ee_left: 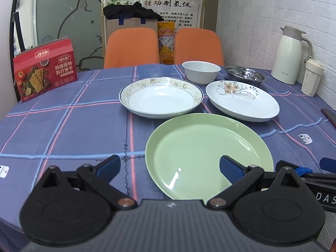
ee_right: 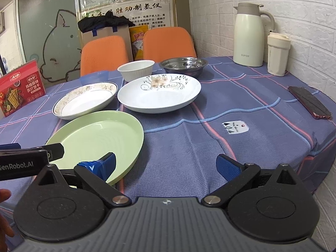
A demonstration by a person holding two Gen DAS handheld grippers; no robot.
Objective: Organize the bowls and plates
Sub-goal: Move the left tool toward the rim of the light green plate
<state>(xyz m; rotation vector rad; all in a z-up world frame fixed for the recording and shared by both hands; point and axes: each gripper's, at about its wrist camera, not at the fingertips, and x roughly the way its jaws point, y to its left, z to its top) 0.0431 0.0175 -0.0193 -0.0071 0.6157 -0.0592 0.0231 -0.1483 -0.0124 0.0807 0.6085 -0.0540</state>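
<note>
A green plate (ee_left: 208, 153) (ee_right: 98, 138) lies nearest on the plaid tablecloth. Behind it sit a white plate with a brown floral rim (ee_left: 160, 97) (ee_right: 84, 100) and a white plate with a flower drawing (ee_left: 241, 100) (ee_right: 159, 94). Farther back stand a white bowl (ee_left: 201, 71) (ee_right: 135, 69), a steel bowl (ee_left: 244, 76) (ee_right: 183, 66) and a blue bowl (ee_left: 154, 70) (ee_right: 94, 77). My left gripper (ee_left: 170, 168) is open, its right finger over the green plate's near rim. My right gripper (ee_right: 166, 166) is open and holds nothing, its left finger over that plate's right edge.
A red cracker box (ee_left: 45, 69) (ee_right: 20, 88) stands at the left. A white thermos jug (ee_left: 290, 54) (ee_right: 251, 34) and a cream cup (ee_left: 311, 77) (ee_right: 278, 53) stand by the brick wall. A phone (ee_right: 309, 101) lies at the right. Two orange chairs (ee_left: 132, 47) stand behind the table.
</note>
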